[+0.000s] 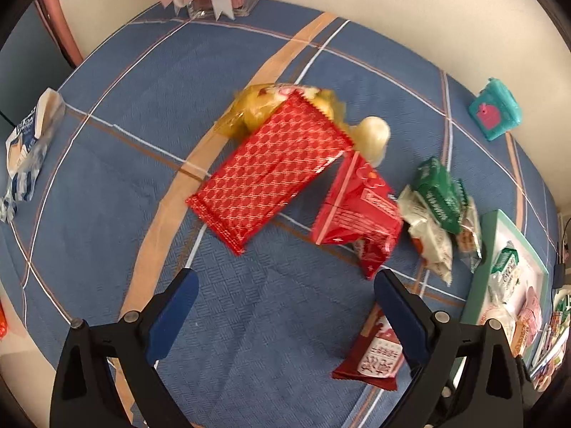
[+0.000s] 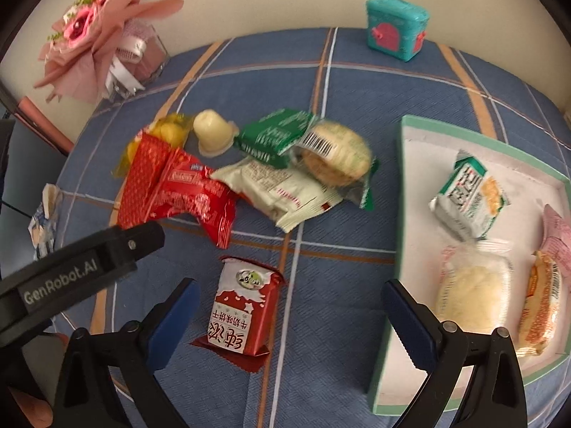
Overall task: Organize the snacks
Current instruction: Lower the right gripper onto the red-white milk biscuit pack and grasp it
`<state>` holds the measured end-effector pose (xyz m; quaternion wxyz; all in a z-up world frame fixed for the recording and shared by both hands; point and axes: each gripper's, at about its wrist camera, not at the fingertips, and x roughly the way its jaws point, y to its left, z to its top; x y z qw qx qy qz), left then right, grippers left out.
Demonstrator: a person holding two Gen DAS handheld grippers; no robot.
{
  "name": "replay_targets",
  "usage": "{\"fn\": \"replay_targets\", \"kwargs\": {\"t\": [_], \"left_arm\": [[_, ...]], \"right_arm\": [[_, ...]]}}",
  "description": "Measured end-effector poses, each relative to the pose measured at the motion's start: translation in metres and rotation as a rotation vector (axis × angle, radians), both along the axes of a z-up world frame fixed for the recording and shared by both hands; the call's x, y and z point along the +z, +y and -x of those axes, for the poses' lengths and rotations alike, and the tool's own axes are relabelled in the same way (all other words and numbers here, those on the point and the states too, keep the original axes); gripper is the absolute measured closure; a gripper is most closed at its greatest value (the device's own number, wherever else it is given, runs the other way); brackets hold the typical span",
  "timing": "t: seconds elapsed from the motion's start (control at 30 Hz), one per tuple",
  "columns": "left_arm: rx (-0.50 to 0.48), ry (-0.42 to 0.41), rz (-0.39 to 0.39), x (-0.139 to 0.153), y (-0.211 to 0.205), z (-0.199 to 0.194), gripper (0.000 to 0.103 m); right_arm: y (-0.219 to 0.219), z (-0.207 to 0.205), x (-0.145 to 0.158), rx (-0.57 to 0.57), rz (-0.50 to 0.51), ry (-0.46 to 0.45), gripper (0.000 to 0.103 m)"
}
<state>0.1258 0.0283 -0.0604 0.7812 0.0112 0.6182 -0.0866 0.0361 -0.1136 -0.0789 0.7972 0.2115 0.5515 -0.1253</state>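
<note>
Left wrist view: left gripper (image 1: 283, 294) above blue plaid bench (image 1: 107, 185), jaws spread, nothing held. Ahead: red patterned packet (image 1: 269, 173) lying over yellow bag (image 1: 257, 107); jelly cup (image 1: 374, 135) just beside. Red wrapper (image 1: 357, 214) to the right, touching green packet (image 1: 440, 192) pile. Dark red biscuit pack (image 1: 378, 353) beside right finger. Tray (image 1: 481, 274) at far right edge, teal toy box (image 1: 496, 108) by wall.

Right wrist view: right gripper (image 2: 291, 301) jaws spread, empty, hanging over dark red biscuit pack (image 2: 242, 315), not touching. Tray (image 2: 396, 235) at right, with white-green packet (image 2: 469, 201), clear-wrapped bun (image 2: 471, 294), orange-wrapped pastry (image 2: 542, 310) inside. Left gripper's body enters from left. Bouquet (image 2: 92, 32) in back corner
</note>
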Motion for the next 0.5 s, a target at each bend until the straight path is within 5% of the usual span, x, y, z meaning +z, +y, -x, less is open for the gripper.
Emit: {"fn": "replay_targets", "kwargs": {"t": [0.5], "left_arm": [[0.039,0.047,0.003,-0.025,0.024,-0.006,0.004]], "right_arm": [[0.040,-0.012,-0.035,0.088,0.059,0.076,0.011]]}}
